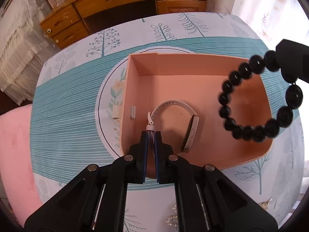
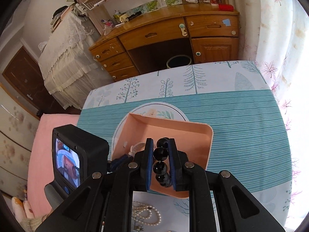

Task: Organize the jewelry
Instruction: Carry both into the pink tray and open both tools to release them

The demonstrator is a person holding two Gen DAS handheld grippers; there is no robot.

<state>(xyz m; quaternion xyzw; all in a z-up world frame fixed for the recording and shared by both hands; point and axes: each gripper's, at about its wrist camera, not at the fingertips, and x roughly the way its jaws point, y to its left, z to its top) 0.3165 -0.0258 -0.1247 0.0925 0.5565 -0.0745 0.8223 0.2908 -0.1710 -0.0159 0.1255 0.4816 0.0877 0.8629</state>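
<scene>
Pinching a white watch strap (image 1: 151, 128) between nearly closed fingers, the left gripper (image 1: 151, 135) is reaching down into a pink box (image 1: 133, 81). Just ahead of its tips, the watch (image 1: 190, 133) is lying on the box floor, its band curving away and to the right, its face standing on edge to the right of the fingers.

The right gripper (image 2: 161, 162) is holding a black bead bracelet (image 2: 161, 166) between its blue pads (image 2: 150, 166), its fingers narrowed onto the beads. The loop is hanging beyond the tips, over the right part of the box. Seen from the left wrist camera, the bracelet (image 1: 260, 98) is hovering up and to the right, above the box's open right half.

The coming move likely turns on this: the bare box floor lies straight below and ahead of the right gripper, so that hand is the nearer one for lowering the bracelet. The watch is filling the left half, leaving open room on the right. The far wall and right rim are near the hanging loop, so a straight descent seems safest.

Behind both grippers, pearl necklaces (image 2: 146, 212) are waiting on the patterned tablecloth (image 2: 241, 119). Farther off, a wooden desk (image 2: 164, 36) is standing against the wall.
</scene>
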